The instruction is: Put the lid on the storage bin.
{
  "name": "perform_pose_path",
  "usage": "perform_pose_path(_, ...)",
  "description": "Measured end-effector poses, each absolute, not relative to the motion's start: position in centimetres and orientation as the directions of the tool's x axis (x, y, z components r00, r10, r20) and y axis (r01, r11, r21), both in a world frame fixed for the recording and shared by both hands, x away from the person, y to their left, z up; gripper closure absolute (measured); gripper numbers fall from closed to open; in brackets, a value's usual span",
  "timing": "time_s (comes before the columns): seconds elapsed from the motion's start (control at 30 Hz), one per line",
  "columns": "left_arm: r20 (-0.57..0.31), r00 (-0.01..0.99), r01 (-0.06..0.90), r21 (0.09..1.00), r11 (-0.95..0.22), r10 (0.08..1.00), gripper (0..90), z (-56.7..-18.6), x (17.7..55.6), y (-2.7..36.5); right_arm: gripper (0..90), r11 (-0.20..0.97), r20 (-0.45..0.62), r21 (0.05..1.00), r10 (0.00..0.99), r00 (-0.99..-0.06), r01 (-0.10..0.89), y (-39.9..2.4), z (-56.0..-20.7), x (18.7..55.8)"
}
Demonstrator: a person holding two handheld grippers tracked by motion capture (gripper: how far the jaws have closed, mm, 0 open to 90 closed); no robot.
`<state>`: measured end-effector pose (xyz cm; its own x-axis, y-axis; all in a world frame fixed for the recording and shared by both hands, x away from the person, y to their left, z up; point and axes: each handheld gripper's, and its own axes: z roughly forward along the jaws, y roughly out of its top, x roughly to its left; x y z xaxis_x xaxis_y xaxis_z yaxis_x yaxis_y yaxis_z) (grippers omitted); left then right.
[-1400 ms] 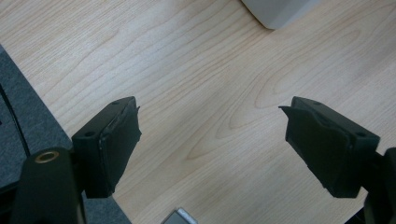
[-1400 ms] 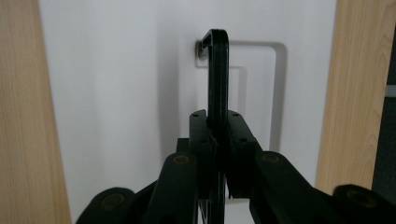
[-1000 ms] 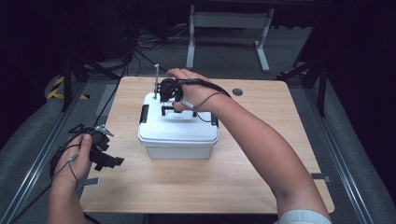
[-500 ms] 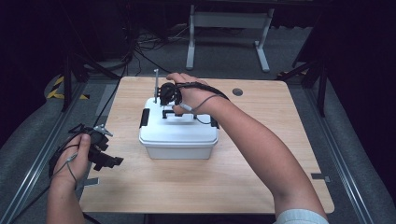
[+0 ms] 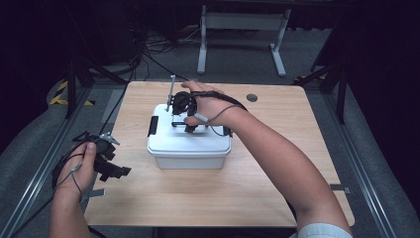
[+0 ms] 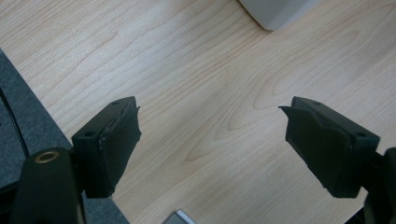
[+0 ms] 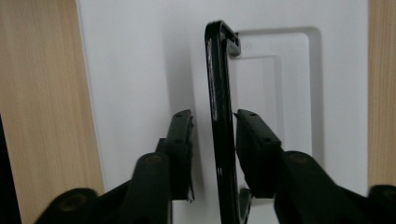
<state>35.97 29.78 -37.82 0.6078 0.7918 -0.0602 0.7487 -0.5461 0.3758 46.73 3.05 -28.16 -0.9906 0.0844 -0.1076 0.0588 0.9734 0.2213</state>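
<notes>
While I work at a wooden table [image 5: 277, 198], this is what the views show.

Storage box: a white plastic lidded box [image 5: 189, 144] sits at the centre of the high view, with black latches at its two ends.

Box handle: a black carry handle [image 7: 219, 107] stands raised from the recess in the white lid.

My right gripper [image 7: 214, 135]: at the centre of the high view, above the lid. In the right gripper view the handle bar runs up between my two jaws; the right jaw looks against it, the left jaw just beside it with a thin gap, so I cannot tell if the grip is closed.

My left gripper [image 6: 212, 140]: at the lower left of the high view, near the table edge, well apart from the box. Its jaws are spread wide over bare wood, holding nothing.
</notes>
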Motion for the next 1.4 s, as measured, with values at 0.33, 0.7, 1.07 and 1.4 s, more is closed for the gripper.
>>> perform_pose_path(0.33,-0.059,0.613,0.746,0.373,-0.552,0.788,18.4,-37.8,36.0,29.6,45.7,0.936,-0.110,0.339,0.139,-0.984,0.094,1.7,-26.3,46.2)
perform_pose_path(0.7,-0.062,0.615,0.744,0.374,-0.553,0.786,18.3,-37.8,36.1,29.3,40.9,0.913,-0.146,0.381,0.214,-0.966,0.145,-1.0,-24.6,45.8)
perform_pose_path(1.07,-0.062,0.628,0.736,0.373,-0.565,0.776,18.3,-37.9,36.3,28.7,36.0,0.872,-0.133,0.437,0.306,-0.943,0.222,-6.2,-24.0,45.9)
perform_pose_path(1.4,-0.069,0.632,0.727,0.397,-0.560,0.772,17.8,-37.4,37.3,28.5,32.3,0.829,-0.127,0.459,0.417,-0.900,0.319,-13.4,-24.5,46.2)
